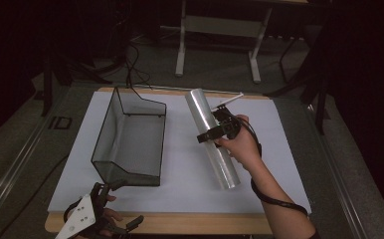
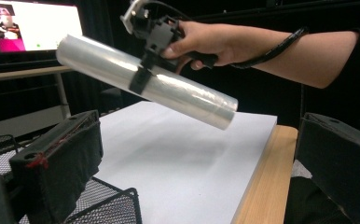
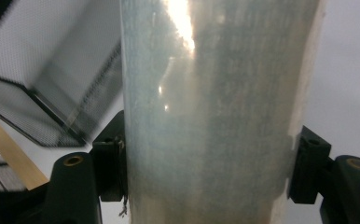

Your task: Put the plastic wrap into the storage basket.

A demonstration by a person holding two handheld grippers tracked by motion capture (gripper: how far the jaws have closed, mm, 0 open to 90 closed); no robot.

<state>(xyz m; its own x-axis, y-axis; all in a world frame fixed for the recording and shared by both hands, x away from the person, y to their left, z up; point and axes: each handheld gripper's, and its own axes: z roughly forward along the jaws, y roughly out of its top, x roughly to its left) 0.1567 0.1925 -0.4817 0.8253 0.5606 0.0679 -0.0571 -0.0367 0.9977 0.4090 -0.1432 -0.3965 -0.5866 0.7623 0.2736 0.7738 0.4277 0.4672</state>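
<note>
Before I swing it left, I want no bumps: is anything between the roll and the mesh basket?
Nothing visible: the roll, clamped in the right gripper, has bare white sheet between it and the mesh basket.

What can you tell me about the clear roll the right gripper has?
The roll is a long cylinder of glossy, clear film-like wrap with flat ends. The right gripper clamps it near its middle, one black jaw on each side. In the left gripper view it hangs tilted in the air above the white table sheet, near end lower. It sits right of the mesh basket, apart from it.
</note>
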